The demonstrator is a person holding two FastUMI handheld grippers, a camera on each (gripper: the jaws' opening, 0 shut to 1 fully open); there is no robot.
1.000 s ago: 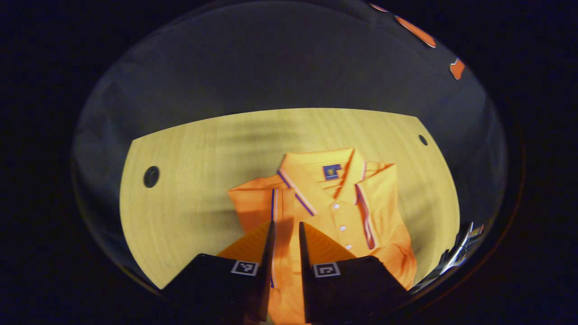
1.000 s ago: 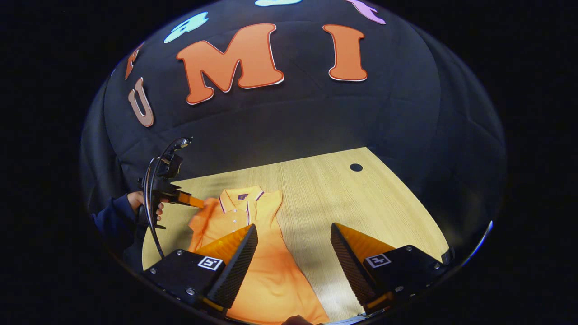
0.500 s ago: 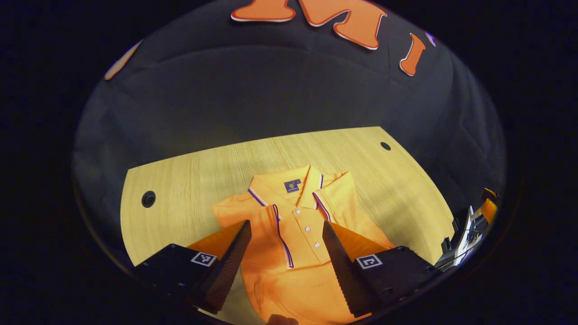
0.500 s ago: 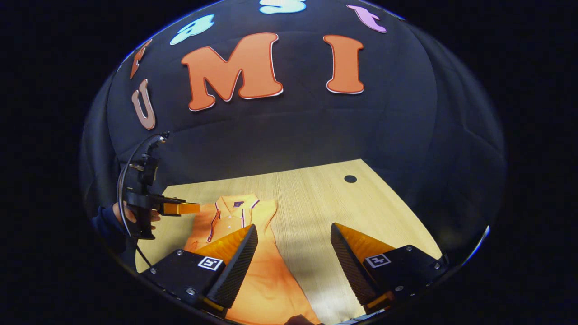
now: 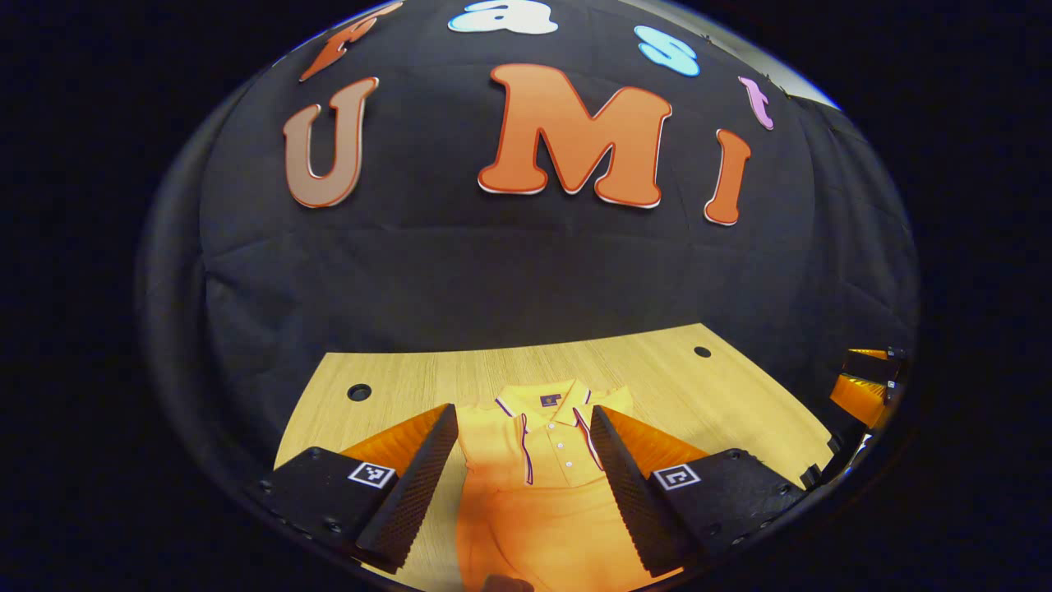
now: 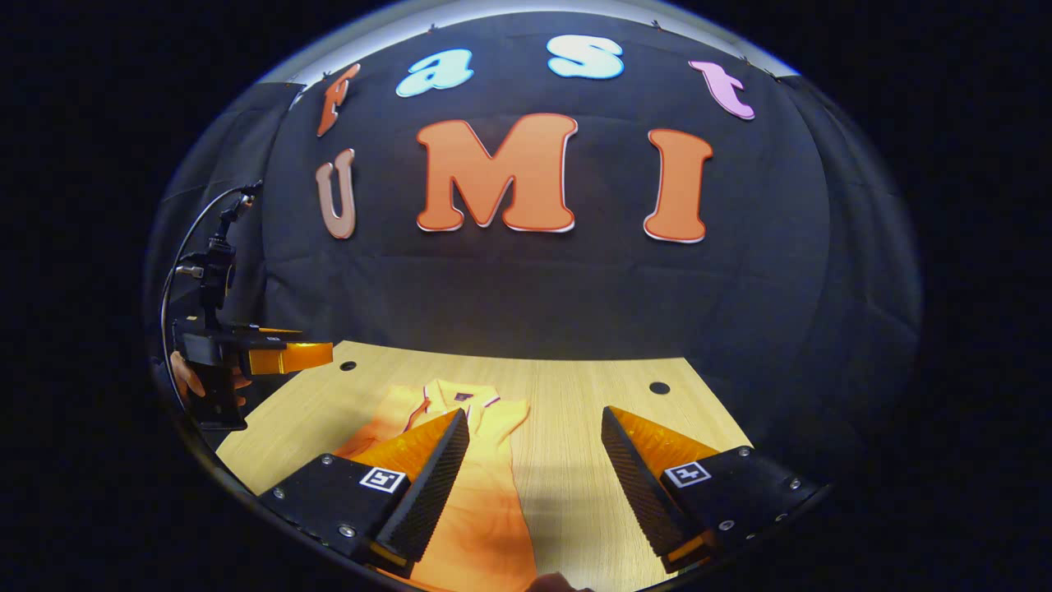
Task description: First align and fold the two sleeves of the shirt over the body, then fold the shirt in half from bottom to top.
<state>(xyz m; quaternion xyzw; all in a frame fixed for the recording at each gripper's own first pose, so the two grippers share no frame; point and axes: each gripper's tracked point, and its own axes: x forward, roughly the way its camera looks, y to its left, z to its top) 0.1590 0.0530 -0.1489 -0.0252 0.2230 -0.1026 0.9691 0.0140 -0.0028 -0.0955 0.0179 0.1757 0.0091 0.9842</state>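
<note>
Jaws stand wide and empty on the left gripper point(image 5: 522, 469) and right gripper point(image 6: 534, 469). Sleeves look folded over the shirt point(image 5: 546, 493), mid-table point(image 5: 740, 403); next, grip the near-edge hem and fold it upward.

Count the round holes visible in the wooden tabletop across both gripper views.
2. One hole sits near the table's far-left corner, the other hole near its far-right corner, either side of the orange shirt. The shirt or grippers may hide others.
</note>
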